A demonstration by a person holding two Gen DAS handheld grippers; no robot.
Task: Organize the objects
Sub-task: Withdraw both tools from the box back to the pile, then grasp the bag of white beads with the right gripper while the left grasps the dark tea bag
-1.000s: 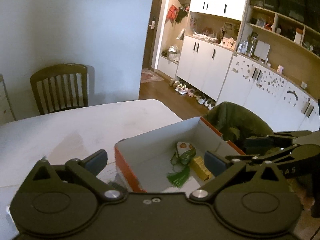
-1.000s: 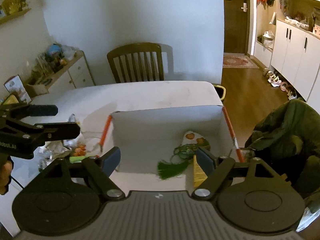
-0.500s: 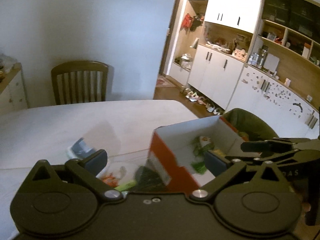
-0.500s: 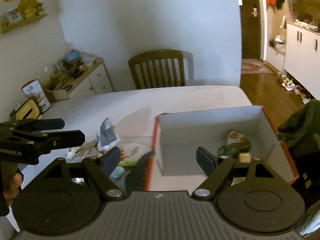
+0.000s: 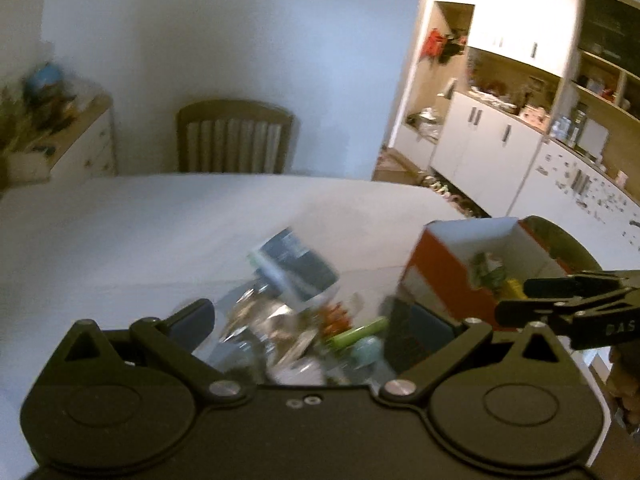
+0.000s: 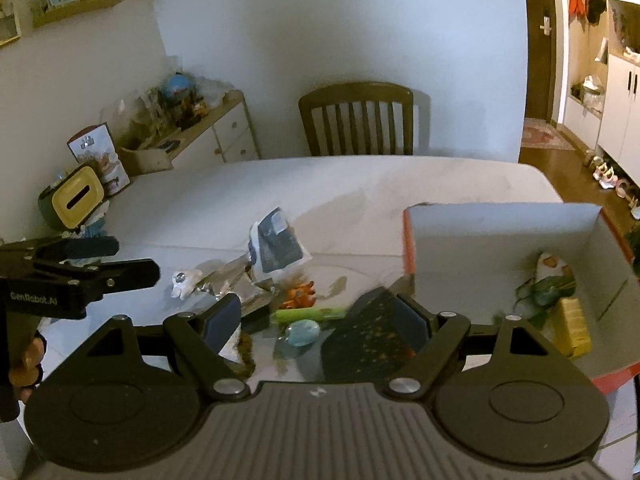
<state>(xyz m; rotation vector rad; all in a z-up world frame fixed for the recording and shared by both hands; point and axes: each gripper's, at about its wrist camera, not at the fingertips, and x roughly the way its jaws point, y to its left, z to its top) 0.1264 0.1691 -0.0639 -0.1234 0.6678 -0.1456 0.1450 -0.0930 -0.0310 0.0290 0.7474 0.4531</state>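
An open orange-and-white box (image 6: 500, 236) stands on the white table (image 6: 360, 188) at the right; it also shows in the left wrist view (image 5: 448, 276). Inside lie a green tassel ornament (image 6: 548, 284) and a yellow block (image 6: 574, 324). Left of the box is a pile of loose items: a blue-and-white packet (image 6: 276, 244), a green stick (image 6: 308, 314), a pale blue round piece (image 6: 304, 332), a dark speckled pouch (image 6: 368, 336) and foil wrappers (image 6: 224, 280). My right gripper (image 6: 320, 320) is open just above the pile. My left gripper (image 5: 320, 320) is open over the same pile, which is blurred there.
A wooden chair (image 6: 356, 120) stands at the table's far side. A yellow tissue box (image 6: 76, 200) sits at the table's left edge. A cluttered sideboard (image 6: 188, 132) stands by the left wall. A green jacket (image 5: 560, 240) lies beyond the box.
Both grippers have swung left, from over the box to over the loose pile. The box now sits at the right of both views. Both stay open.
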